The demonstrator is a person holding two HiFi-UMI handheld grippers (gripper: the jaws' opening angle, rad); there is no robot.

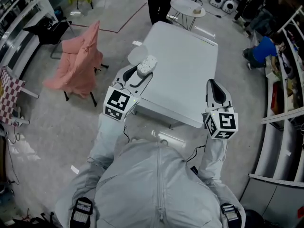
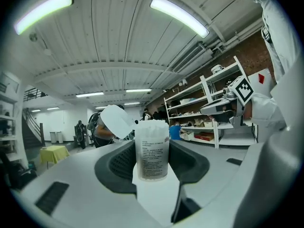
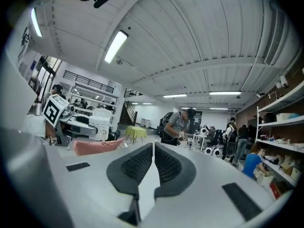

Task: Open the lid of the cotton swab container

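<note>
Much bare table (image 1: 180,70) between left gripper (image 1: 137,75), right gripper (image 1: 214,88)

White rectangular table (image 1: 185,70), grey concrete floor (image 1: 57,122) beneath, pink-draped chair (image 1: 78,63) on the floor

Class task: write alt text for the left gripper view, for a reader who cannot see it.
A cotton swab container stands upright, clamped in the left gripper, its white lid flipped open to the upper left. Shelves stand behind.
</note>
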